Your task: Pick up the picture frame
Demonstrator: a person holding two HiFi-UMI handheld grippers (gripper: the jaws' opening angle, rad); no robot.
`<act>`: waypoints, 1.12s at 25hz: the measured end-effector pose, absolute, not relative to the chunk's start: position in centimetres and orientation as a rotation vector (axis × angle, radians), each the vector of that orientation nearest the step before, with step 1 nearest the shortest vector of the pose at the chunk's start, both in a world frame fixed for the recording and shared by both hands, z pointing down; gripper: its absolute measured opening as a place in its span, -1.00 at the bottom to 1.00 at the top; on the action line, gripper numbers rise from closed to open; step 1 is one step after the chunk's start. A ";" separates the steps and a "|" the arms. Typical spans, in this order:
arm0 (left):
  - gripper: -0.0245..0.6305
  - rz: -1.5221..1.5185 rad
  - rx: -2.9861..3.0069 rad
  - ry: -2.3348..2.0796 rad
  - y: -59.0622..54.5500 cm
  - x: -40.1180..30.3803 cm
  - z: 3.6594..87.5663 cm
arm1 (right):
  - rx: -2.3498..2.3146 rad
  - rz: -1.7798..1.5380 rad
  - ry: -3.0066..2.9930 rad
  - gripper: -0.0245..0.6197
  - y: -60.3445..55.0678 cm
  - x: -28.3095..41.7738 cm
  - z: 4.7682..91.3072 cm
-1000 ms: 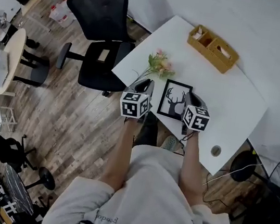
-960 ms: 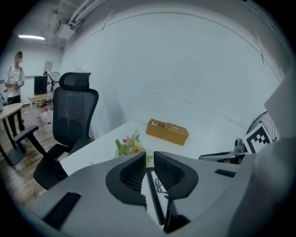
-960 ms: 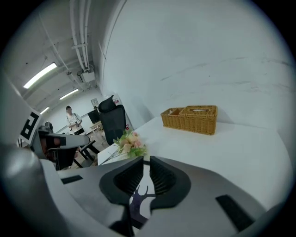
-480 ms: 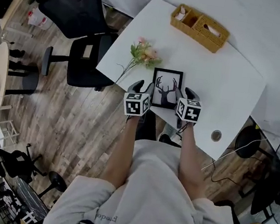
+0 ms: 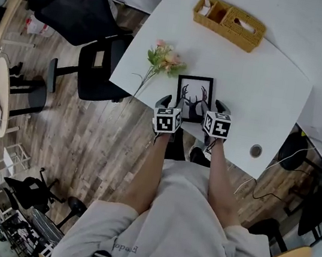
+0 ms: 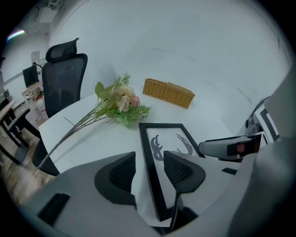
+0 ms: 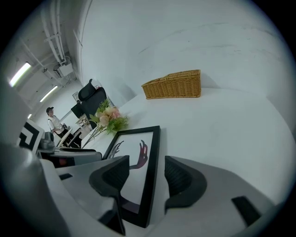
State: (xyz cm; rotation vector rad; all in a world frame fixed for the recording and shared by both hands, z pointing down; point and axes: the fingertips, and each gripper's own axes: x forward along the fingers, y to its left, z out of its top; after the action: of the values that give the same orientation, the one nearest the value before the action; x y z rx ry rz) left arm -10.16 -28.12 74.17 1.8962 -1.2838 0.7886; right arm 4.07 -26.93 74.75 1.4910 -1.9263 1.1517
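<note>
The picture frame (image 5: 194,94) lies flat on the worktop (image 5: 263,93) at 4 o'clock from the flowers (image 5: 167,59) as the left gripper (image 6: 149,170) and right gripper (image 7: 147,178), jaws just opened wide, straddle its 9 and 3 o'clock edges without pinching; next, it seems, an even squeeze, then the lift.

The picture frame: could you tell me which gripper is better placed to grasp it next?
Neither clearly; it looks like a two-handed lift. The left gripper straddles the left edge of the picture frame, the right gripper its right edge; both pairs of jaws have just been opening.
</note>
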 end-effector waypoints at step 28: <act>-0.53 0.677 1.842 -1.285 -28.2 -9.2 76.6 | 1.540 1.104 -1.845 -0.55 -27.4 3.8 77.0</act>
State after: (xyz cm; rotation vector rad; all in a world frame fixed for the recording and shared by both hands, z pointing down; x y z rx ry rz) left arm -9.15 -28.17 76.63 1.8416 -1.2848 0.6773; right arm 3.85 -27.35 77.05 1.5398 -1.8453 1.1039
